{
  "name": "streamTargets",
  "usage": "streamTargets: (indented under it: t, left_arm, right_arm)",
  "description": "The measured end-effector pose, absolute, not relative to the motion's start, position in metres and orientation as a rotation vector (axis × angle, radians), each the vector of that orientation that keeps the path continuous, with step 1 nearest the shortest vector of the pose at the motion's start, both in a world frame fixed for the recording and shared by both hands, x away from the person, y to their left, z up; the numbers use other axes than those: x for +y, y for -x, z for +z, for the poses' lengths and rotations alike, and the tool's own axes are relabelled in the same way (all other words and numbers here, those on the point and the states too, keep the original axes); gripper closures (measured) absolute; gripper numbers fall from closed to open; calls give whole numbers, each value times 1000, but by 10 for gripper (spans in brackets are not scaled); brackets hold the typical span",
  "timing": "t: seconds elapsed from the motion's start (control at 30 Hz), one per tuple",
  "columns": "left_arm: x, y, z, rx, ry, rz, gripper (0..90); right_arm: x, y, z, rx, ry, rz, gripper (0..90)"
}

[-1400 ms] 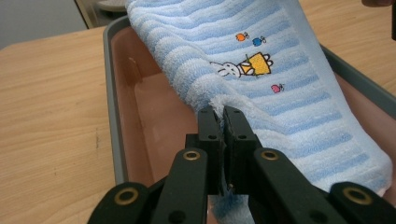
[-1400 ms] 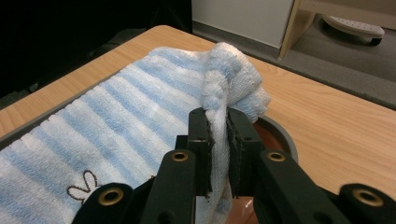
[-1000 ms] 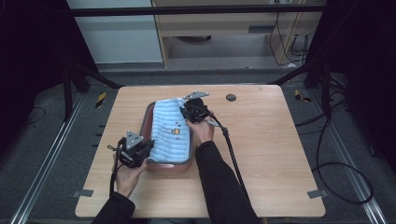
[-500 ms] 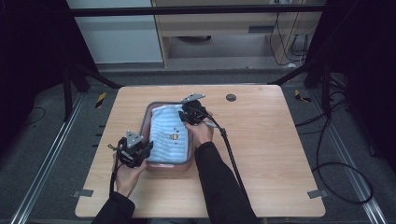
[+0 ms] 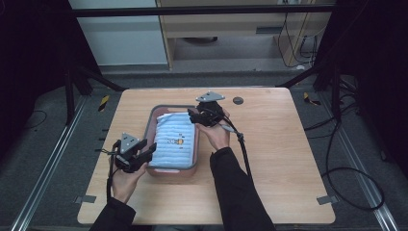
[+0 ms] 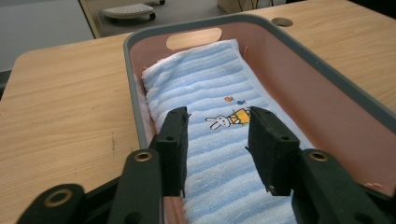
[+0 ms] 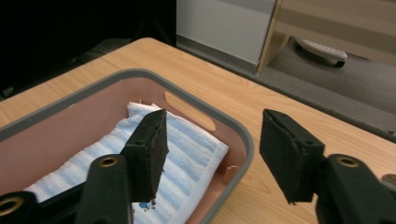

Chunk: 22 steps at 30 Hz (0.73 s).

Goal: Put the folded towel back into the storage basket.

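Folded blue striped towel (image 5: 175, 140) lies flat inside the pink basket (image 5: 150, 126), rabbit print up, so it looks already packed. Left gripper (image 6: 218, 140) jaws spread, nothing between them; towel sits just ahead of and below the tips, rabbit print between the two pads, basket's near end under them. Right gripper (image 7: 212, 147) also released, jaws straddling the basket's far rim: one jaw over the towel corner, the other outside over the table (image 7: 280, 102). My read: it's lined up to grip that rim by the handle slot (image 7: 189, 110)
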<state>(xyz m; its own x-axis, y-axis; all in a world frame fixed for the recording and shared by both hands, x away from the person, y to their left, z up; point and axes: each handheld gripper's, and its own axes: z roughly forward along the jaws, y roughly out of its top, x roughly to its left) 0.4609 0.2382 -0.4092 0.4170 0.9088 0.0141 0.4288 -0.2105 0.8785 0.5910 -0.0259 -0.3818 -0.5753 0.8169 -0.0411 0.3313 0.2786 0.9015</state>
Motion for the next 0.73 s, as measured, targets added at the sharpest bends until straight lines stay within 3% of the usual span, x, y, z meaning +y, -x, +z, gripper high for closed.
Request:
streamTargets:
  t: [0.07, 0.33, 0.73]
  left_arm:
    - [241, -459, -407, 1132, -1809, 679, 504]
    - [250, -451, -401, 1101, -1808, 684, 362]
    - [268, -441, -405, 1084, -1819, 684, 285]
  right_arm:
    - [-39, -582, -376, 2025, -1034, 1289, 335]
    - [-87, -552, -377, 2004, -1059, 1287, 261]
    - [-169, -515, -403, 1963, -1181, 1214, 231]
